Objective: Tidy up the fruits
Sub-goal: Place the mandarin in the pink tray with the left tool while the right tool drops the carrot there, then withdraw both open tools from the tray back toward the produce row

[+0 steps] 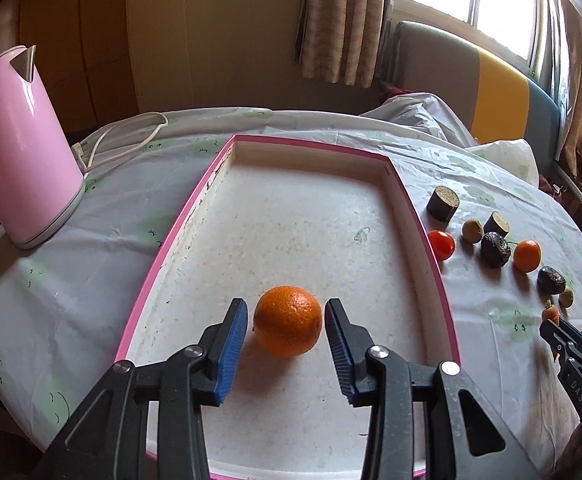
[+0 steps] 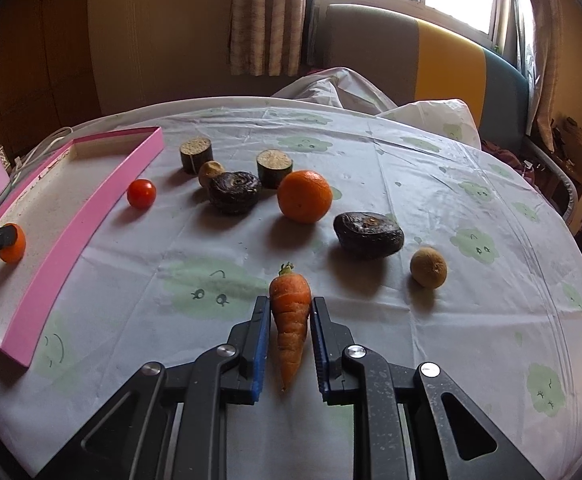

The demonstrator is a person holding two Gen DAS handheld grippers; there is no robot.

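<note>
An orange (image 1: 288, 321) lies on the floor of the pink-rimmed tray (image 1: 195, 200). My left gripper (image 1: 285, 312) is open around it, with a small gap on each side. In the right wrist view my right gripper (image 2: 290, 310) is shut on a carrot (image 2: 289, 316), tip toward the camera, just over the tablecloth. A second orange (image 2: 305, 196), a tomato (image 2: 141, 193), two dark wrinkled fruits (image 2: 235, 191) (image 2: 369, 235), two small brown fruits (image 2: 429, 267) (image 2: 211, 171) and two cut dark cylinders (image 2: 196, 154) (image 2: 274, 168) lie on the cloth to the right of the tray.
A pink kettle (image 1: 19, 144) with a white cord (image 1: 127, 136) stands on the table left of the tray. The round table has a white cloth with green prints (image 2: 471, 200). A couch (image 2: 431, 60), curtains and a window are behind it.
</note>
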